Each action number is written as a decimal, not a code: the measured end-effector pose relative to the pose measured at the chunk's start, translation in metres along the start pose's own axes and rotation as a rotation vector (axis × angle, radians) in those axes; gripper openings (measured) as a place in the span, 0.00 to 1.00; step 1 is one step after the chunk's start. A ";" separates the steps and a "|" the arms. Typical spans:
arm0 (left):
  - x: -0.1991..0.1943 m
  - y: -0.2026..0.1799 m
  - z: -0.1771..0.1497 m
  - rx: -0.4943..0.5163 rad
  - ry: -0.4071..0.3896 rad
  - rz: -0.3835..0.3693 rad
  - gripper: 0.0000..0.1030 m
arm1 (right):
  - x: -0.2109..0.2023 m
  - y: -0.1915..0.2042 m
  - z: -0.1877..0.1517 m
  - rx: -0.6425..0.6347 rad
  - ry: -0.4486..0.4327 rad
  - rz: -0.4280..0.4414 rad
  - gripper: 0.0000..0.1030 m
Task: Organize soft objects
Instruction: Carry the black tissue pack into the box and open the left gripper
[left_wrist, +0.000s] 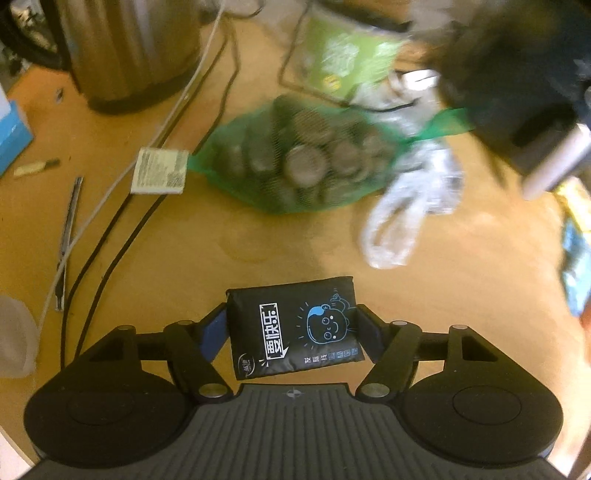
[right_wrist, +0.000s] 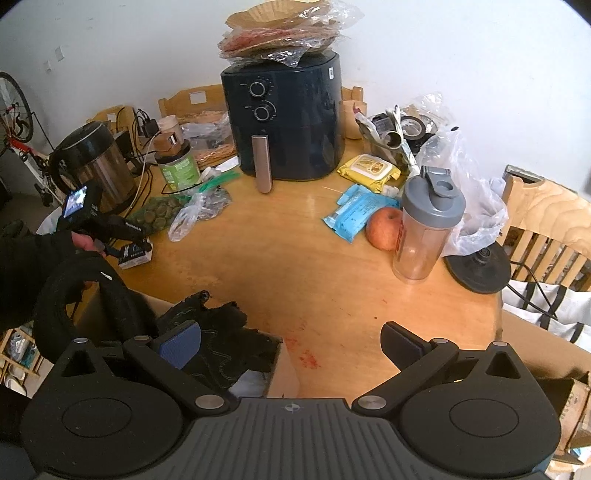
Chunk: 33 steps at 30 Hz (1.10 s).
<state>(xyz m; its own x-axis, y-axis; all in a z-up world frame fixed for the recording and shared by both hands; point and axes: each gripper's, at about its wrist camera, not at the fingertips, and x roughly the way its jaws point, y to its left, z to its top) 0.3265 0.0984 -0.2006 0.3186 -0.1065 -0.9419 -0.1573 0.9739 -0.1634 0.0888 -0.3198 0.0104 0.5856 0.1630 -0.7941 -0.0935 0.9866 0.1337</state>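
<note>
A: Left gripper (left_wrist: 291, 332) clamped on black tissue pack (left_wrist: 293, 326), low over the wooden table (left_wrist: 295, 240), near its edge.
B: Handling?
A: Judged light, soft, slick film; held across the short sides, squashed a little. Right gripper (right_wrist: 291, 345) spread wide, holding nothing, above black gloves (right_wrist: 221, 343).

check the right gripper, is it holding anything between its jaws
No, the right gripper stands open over the wooden table with nothing between its jaws.
</note>
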 end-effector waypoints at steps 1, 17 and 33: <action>-0.009 -0.003 -0.001 0.015 -0.008 -0.014 0.68 | 0.000 0.000 0.000 -0.003 -0.002 0.003 1.00; -0.157 -0.043 -0.029 0.163 -0.122 -0.225 0.67 | 0.001 -0.001 0.007 -0.043 -0.042 0.084 1.00; -0.256 -0.127 -0.108 0.472 -0.160 -0.404 0.67 | -0.012 0.006 0.001 -0.095 -0.051 0.154 1.00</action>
<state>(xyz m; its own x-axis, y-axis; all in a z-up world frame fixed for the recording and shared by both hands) 0.1636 -0.0194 0.0291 0.4083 -0.4883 -0.7713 0.4211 0.8504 -0.3155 0.0820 -0.3158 0.0211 0.5982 0.3137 -0.7374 -0.2587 0.9465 0.1928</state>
